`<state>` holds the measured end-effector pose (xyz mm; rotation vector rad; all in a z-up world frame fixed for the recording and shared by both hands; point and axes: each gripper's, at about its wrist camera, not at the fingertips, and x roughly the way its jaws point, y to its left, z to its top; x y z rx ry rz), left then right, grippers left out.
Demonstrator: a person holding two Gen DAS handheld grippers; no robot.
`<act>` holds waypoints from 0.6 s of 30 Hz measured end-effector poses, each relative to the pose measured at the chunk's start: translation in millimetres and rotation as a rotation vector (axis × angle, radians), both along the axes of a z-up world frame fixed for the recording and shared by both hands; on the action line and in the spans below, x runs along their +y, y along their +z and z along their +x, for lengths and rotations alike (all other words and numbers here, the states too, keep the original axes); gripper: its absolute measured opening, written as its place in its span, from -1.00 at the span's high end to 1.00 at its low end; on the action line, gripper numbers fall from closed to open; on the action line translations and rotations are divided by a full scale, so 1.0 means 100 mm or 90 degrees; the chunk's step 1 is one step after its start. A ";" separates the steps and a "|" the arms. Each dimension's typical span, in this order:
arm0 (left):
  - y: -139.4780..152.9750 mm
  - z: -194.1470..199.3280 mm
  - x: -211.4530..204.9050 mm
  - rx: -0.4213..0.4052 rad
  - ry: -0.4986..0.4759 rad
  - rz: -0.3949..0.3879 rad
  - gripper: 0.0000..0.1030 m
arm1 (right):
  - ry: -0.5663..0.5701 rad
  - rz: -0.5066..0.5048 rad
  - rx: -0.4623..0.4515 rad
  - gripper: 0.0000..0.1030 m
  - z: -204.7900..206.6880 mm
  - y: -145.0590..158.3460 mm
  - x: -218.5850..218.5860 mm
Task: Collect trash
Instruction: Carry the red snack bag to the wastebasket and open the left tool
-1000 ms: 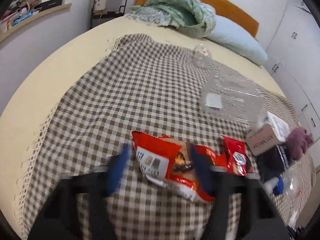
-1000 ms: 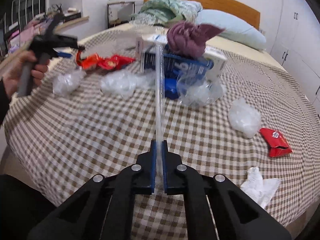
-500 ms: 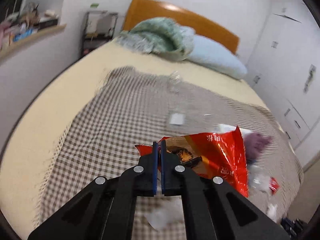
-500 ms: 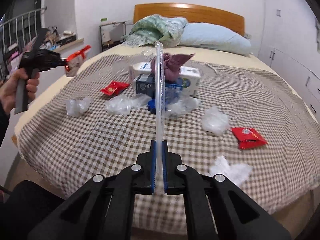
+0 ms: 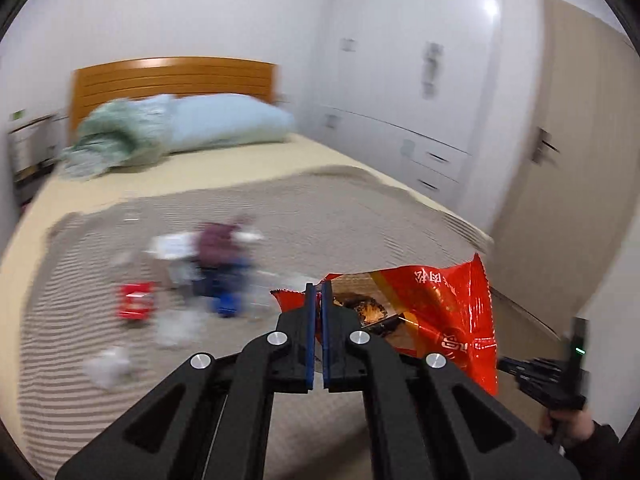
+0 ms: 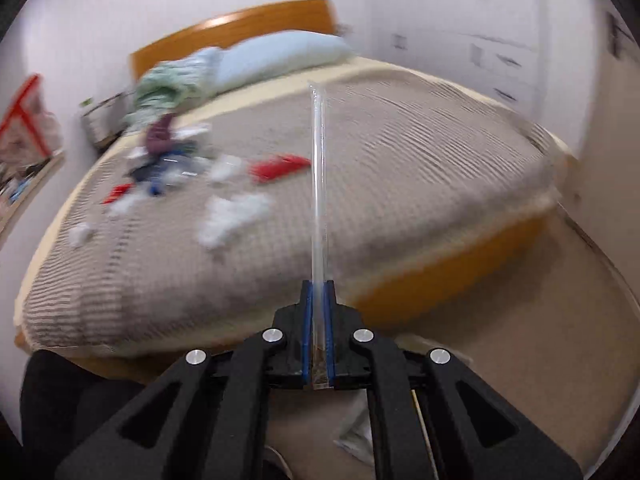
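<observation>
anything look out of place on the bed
Yes. Litter lies scattered on the checked blanket: red wrappers, white crumpled bits and a heap of cartons under a purple cloth. Blur hides finer detail.

Walls: plain white, both views blurred.
Bed point(image 5: 248, 184): cream sheet, with a brown checked cover point(image 6: 400, 168) on the near part.
Headboard point(image 5: 172, 76): orange wood, at the far wall.
Pillow point(image 5: 228, 122): pale blue, beside a green blanket point(image 5: 112, 140) (crumpled).
Wardrobe point(image 5: 404, 80): white, with drawers below.
Door point(image 5: 576, 152): beige, right of the wardrobe.
Floor point(image 6: 520, 320): beige.
</observation>
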<state>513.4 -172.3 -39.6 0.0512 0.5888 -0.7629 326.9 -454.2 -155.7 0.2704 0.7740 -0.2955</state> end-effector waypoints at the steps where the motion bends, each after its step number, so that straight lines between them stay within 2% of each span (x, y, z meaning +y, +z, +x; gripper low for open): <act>1: -0.08 -0.13 -0.22 0.002 -0.032 0.009 1.00 | -0.018 0.019 0.010 0.89 -0.09 -0.07 -0.13; 3: -0.29 -0.39 -0.65 0.017 -0.084 0.038 1.00 | -0.066 0.055 0.040 0.89 -0.30 -0.32 -0.40; 6: -0.72 -0.70 -1.25 0.072 -0.155 0.079 1.00 | -0.132 0.127 0.106 0.89 -0.55 -0.95 -0.73; 10: -1.32 -1.05 -1.97 0.122 -0.220 0.164 1.00 | -0.213 0.222 0.216 0.89 -0.75 -2.05 -0.99; 12: -1.59 -1.17 -2.25 0.134 -0.229 0.216 1.00 | -0.225 0.224 0.253 0.89 -0.77 -2.37 -1.01; 14: -1.81 -1.26 -2.43 0.145 -0.241 0.247 1.00 | -0.240 0.233 0.288 0.87 -0.77 -2.74 -1.05; 16: -2.03 -1.33 -2.61 0.172 -0.251 0.269 1.00 | -0.239 0.227 0.323 0.34 -0.73 -3.01 -1.07; 17: -2.12 -1.35 -2.69 0.179 -0.256 0.281 1.00 | -0.240 0.214 0.343 -0.27 -0.68 -3.12 -1.09; 18: -2.24 -1.36 -2.80 0.188 -0.260 0.297 1.00 | -0.245 0.204 0.346 -0.38 -0.69 -3.18 -1.11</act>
